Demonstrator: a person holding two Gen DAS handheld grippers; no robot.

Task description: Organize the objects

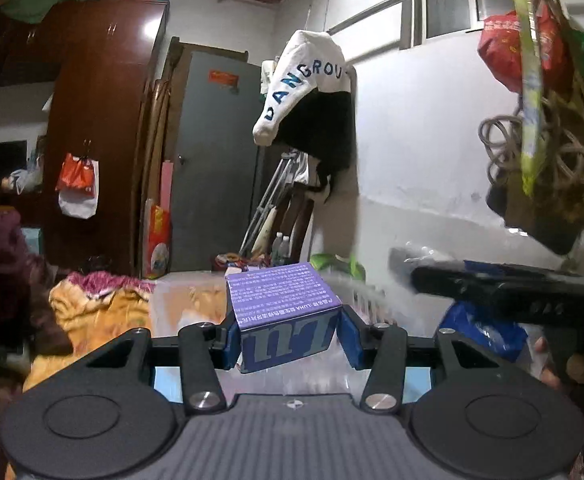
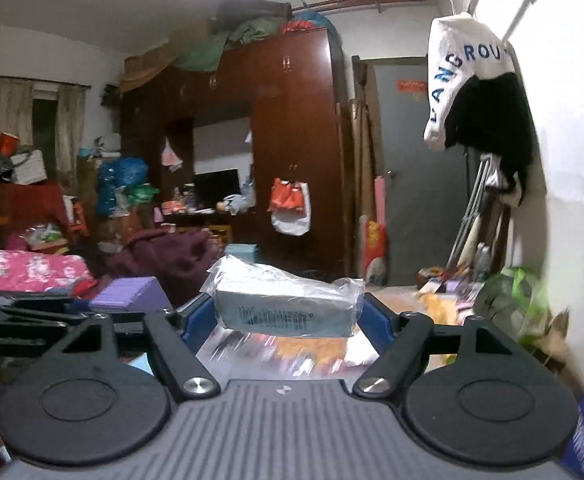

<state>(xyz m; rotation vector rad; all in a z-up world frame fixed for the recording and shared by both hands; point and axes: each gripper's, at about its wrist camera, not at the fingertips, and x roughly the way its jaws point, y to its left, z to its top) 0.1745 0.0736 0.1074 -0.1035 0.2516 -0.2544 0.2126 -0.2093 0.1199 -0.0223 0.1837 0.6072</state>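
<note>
Purple box clamped in left gripper, plastic-wrapped box in right gripper; keep both jaws squeezed and level while carrying.

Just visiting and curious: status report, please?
Left gripper clamped on purple box. Right gripper clamped on plastic-wrapped pale box. Both held aloft. Nothing blocking.

The left gripper is held nearly level, and its blue fingers are pressed on both sides of a purple box. The right gripper is also held nearly level, its fingers closed on a wrapped pale box. In the left view, part of a hand is seen under the right gripper.
</note>
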